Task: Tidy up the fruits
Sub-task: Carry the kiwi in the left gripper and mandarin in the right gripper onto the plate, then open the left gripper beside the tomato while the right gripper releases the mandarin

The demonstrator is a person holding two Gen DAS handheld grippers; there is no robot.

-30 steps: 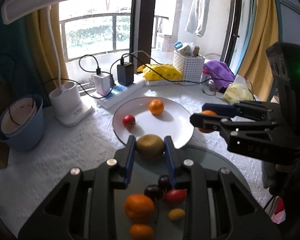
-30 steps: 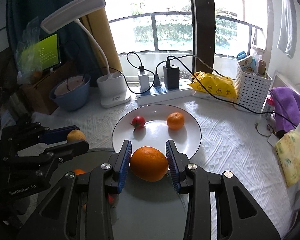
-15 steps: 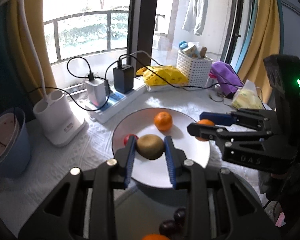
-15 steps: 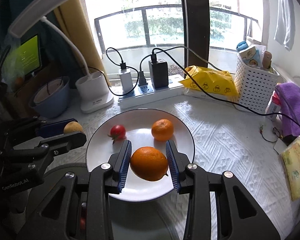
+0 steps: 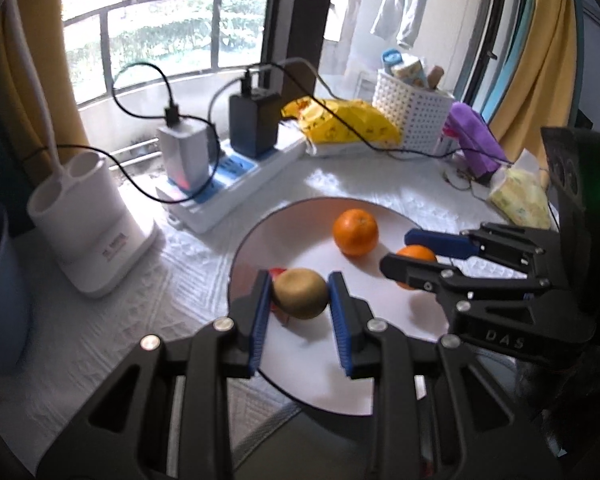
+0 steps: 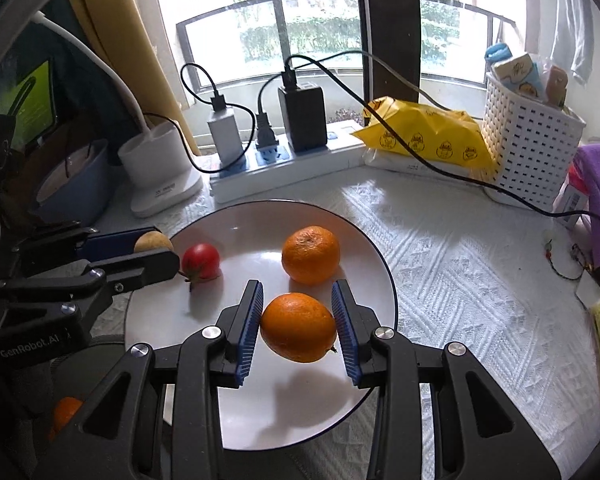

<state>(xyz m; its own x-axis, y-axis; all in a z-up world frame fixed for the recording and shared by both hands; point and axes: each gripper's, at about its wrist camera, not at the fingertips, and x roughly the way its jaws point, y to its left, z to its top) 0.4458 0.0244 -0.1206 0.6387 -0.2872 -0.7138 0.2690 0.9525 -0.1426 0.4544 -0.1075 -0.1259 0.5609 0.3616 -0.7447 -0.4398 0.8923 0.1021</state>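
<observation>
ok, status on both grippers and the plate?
Left gripper shut on kiwi, right gripper shut on orange, both over the white plate. Tomato and second orange already plated. Drop spots clear.

Each black tool (image 6: pixel 298 322) has blue ribbed pads (image 6: pixel 249 328) and silver screws.

Strong daylight pours in from the window (image 6: pixel 296 32) at the far side, overexposing the panes. The white plate (image 6: pixel 256 232) shows soft glare, and fruit shadows fall toward the near side. Fisheye bending and dark vignetting mark the edges; the left view is slightly blurred.
</observation>
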